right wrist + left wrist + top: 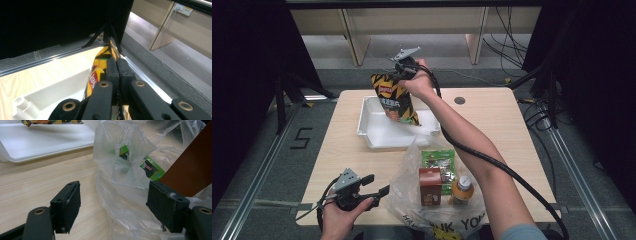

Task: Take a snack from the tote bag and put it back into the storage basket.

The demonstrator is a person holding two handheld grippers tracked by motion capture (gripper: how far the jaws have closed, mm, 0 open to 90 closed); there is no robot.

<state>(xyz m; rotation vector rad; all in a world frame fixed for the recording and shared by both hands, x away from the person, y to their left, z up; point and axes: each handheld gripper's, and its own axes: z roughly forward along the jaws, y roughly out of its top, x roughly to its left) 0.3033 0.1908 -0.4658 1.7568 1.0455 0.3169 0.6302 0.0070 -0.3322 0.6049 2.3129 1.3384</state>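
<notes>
While the right gripper [403, 70] pinches the chip bag [395, 98] above the white tray [373, 131], lowering and releasing come next; the left gripper [379, 185] waits open, empty

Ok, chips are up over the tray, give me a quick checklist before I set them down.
1. Right gripper shut on the chip bag: ok, jaws pinch its top edge.
2. Bag over the tray: ok, its lower end hangs above the tray's far side.
3. Bag clear of the tray floor: cannot tell, its bottom may already touch.
4. Landing spot free: ok, the tray's white floor is bare below the bag.
5. Left gripper out of the way: ok, open, near the table's front edge beside the plastic bag.
6. Other items settled: ok, brown carton, bottle and green packet lie on the plastic bag.
</notes>
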